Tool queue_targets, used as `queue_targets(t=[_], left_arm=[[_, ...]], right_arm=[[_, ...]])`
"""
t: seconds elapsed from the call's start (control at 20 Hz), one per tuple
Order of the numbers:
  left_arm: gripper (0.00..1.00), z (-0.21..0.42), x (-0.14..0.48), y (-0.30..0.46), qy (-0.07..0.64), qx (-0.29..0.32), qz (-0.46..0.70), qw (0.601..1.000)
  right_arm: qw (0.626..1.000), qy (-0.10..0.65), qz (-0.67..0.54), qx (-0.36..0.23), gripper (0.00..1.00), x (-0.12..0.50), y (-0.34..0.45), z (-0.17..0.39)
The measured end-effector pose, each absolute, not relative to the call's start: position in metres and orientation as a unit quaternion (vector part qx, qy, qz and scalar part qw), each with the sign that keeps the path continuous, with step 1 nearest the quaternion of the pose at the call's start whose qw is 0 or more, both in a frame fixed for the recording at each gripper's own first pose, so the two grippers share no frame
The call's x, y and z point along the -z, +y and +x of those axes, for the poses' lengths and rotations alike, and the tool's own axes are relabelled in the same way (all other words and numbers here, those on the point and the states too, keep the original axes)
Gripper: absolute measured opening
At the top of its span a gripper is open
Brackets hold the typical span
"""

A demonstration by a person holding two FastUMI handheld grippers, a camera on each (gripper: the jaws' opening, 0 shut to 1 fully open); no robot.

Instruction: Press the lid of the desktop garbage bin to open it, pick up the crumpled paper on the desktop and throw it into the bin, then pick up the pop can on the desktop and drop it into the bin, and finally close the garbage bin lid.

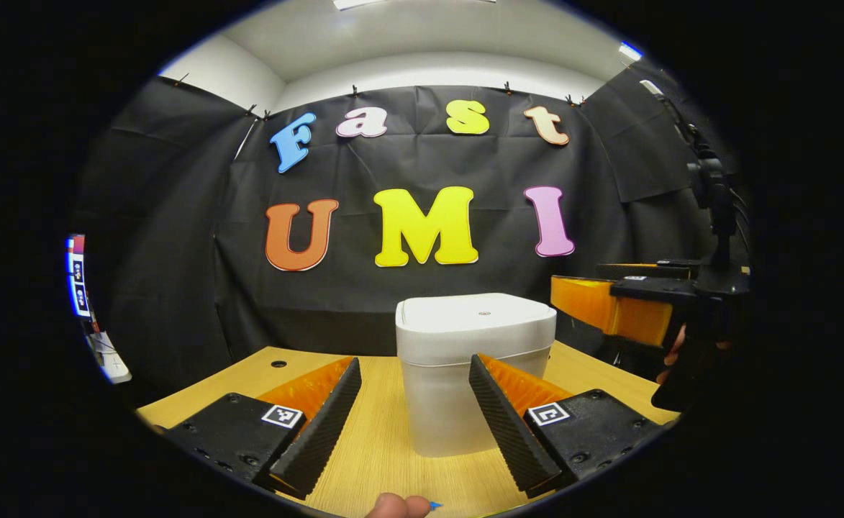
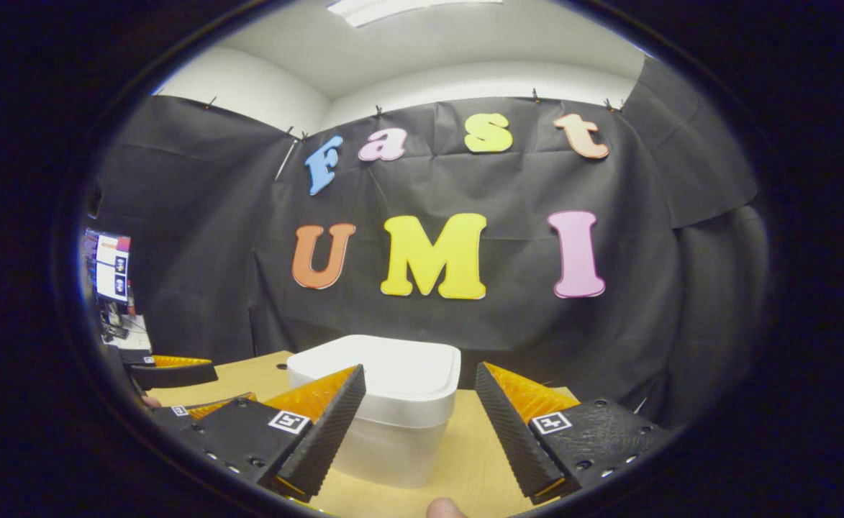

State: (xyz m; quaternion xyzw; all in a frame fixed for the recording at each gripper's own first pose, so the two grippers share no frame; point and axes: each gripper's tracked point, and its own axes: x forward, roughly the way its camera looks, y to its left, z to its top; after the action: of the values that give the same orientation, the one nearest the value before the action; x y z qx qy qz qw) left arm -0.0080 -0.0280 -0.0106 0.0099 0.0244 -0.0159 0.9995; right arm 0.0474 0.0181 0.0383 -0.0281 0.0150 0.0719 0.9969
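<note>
Booth, wooden table (image 1: 393,446) | bin (image 1: 475,360) mid-table, lid (image 1: 479,316) shut | left claw (image 1: 414,424) apart, facing bin | right claw (image 2: 422,432) apart, just above lid | step: open bin | next: press lid

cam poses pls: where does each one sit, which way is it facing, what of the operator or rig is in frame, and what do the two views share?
Left gripper view: rides the left gripper, low over the wooden desk, facing the closed white garbage bin head-on; a fingertip shows at the bottom, the right gripper at right.
Right gripper view: rides the right gripper, higher, looking down onto the bin lid; the left gripper shows at left.
Shared: bin, desk, black cloth wall.
</note>
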Motion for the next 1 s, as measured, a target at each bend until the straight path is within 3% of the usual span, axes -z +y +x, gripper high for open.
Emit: queue_targets(t=[0.2,0.35,0.5,0.65,0.8,1.0], left_arm=[[0.98,-0.010,0.009,-0.018,0.022,0.003,0.010,1.000],[0.98,-0.012,0.009,-0.008,0.023,-0.006,0.007,1.000],[0.97,-0.013,0.003,0.005,0.016,-0.021,0.005,1.000],[0.98,-0.014,0.004,0.010,0.015,-0.025,0.007,1.000],[0.98,-0.013,0.007,0.010,0.018,-0.024,0.006,1.000],[0.98,-0.012,0.010,0.011,0.020,-0.023,0.002,1.000]], right_arm=[[0.995,0.037,-0.018,-0.088,0.95,-0.038,0.033,0.070],[0.994,0.039,-0.028,-0.096,0.72,-0.042,0.044,0.080],[0.994,0.034,-0.035,-0.102,0.66,-0.046,0.052,0.091],[0.993,0.045,-0.038,-0.102,0.42,-0.040,0.054,0.099],[0.991,0.058,-0.033,-0.117,0.00,-0.038,0.063,0.103],[0.989,0.068,-0.040,-0.122,0.00,-0.031,0.061,0.110]])
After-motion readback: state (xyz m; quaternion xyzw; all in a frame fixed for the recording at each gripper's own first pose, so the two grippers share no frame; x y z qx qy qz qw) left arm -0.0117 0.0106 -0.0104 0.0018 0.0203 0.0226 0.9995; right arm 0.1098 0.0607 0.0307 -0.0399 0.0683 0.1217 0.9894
